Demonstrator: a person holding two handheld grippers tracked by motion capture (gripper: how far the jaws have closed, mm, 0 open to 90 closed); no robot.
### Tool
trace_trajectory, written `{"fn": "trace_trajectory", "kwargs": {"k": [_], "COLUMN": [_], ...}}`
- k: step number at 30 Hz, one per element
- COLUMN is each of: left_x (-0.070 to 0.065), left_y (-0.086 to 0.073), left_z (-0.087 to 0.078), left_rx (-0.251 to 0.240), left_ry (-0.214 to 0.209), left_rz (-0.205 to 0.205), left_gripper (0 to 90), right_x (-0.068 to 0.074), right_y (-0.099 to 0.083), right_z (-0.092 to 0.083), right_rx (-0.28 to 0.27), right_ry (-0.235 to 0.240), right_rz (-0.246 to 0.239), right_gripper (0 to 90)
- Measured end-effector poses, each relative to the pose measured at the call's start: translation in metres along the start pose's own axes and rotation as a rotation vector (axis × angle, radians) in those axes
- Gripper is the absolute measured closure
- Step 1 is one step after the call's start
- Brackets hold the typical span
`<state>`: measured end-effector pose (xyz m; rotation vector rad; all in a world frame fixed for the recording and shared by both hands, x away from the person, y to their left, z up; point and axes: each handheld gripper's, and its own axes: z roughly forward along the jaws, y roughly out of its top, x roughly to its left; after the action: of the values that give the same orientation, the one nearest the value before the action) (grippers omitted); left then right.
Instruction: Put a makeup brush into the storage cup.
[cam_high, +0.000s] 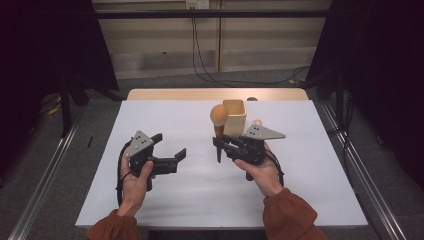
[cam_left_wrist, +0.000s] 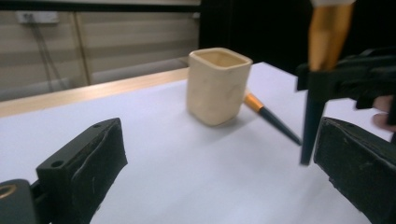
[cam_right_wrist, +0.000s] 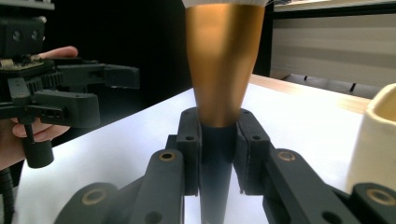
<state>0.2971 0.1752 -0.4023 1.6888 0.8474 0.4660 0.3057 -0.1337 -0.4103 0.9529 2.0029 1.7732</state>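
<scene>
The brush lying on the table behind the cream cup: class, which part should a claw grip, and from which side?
Grip the second brush on its slim dark handle, which lies flat and points away from the cream cup. Coming from above, jaws across the handle, looks best: the gold ferrule end sits close against the cup, leaving little room there.

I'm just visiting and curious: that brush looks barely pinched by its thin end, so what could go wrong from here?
Three things, as a guess:
1. The right gripper grips the makeup brush low on its tapered handle with the heavy head above; it might tilt or slip.
2. The cream cup stands close by; a swing could knock it.
3. A second brush lies against the cup and might roll if nudged.
</scene>
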Motion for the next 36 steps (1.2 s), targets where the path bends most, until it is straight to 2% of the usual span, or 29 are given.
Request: {"fn": "trace_trajectory", "kwargs": {"k": [3, 7, 17, 22, 26, 30, 32, 33, 34, 35, 36], "left_x": [0.006, 0.011, 0.022, 0.026, 0.031, 0.038, 0.041, 0.043, 0.044, 0.045, 0.046], "left_y": [-0.003, -0.007, -0.019, -0.026, -0.032, -0.038, -0.041, -0.044, -0.048, -0.051, -0.053], "left_z": [-0.003, -0.009, -0.027, -0.037, -0.045, -0.054, -0.056, -0.056, -0.056, -0.056, -0.056], "left_rx": [0.004, -0.016, -0.038, -0.026, -0.026, -0.023, -0.026, -0.038, -0.043, -0.038, -0.039], "left_ry": [-0.007, 0.005, 0.028, 0.008, 0.024, 0.010, 0.020, 0.028, 0.054, 0.068, 0.065], "left_rz": [-0.009, -0.028, -0.043, -0.039, -0.044, -0.054, -0.067, -0.048, 0.002, 0.024, 0.009], "left_gripper": [2.2, 2.2, 2.1, 2.1, 2.0, 2.8, 3.1, 2.3, 2.3, 2.1, 2.2], "right_x": [-0.005, -0.010, -0.024, -0.032, -0.038, -0.042, -0.044, -0.045, -0.045, -0.045, -0.046], "right_y": [0.002, 0.006, 0.019, 0.027, 0.029, 0.033, 0.035, 0.038, 0.038, 0.039, 0.041], "right_z": [-0.002, -0.005, -0.011, -0.012, -0.012, -0.012, -0.012, -0.013, -0.013, -0.013, -0.013], "right_rx": [-0.001, -0.014, -0.034, -0.046, -0.051, -0.047, -0.054, -0.058, -0.058, -0.059, -0.063], "right_ry": [-0.017, -0.035, -0.065, -0.083, -0.095, -0.107, -0.113, -0.117, -0.117, -0.120, -0.122], "right_rz": [0.003, 0.006, 0.000, -0.006, -0.002, -0.016, -0.018, -0.015, -0.015, -0.016, -0.016], "right_gripper": [75.5, 75.5, 75.4, 75.4, 75.4, 75.4, 75.4, 75.4, 75.4, 75.4, 75.4]}}
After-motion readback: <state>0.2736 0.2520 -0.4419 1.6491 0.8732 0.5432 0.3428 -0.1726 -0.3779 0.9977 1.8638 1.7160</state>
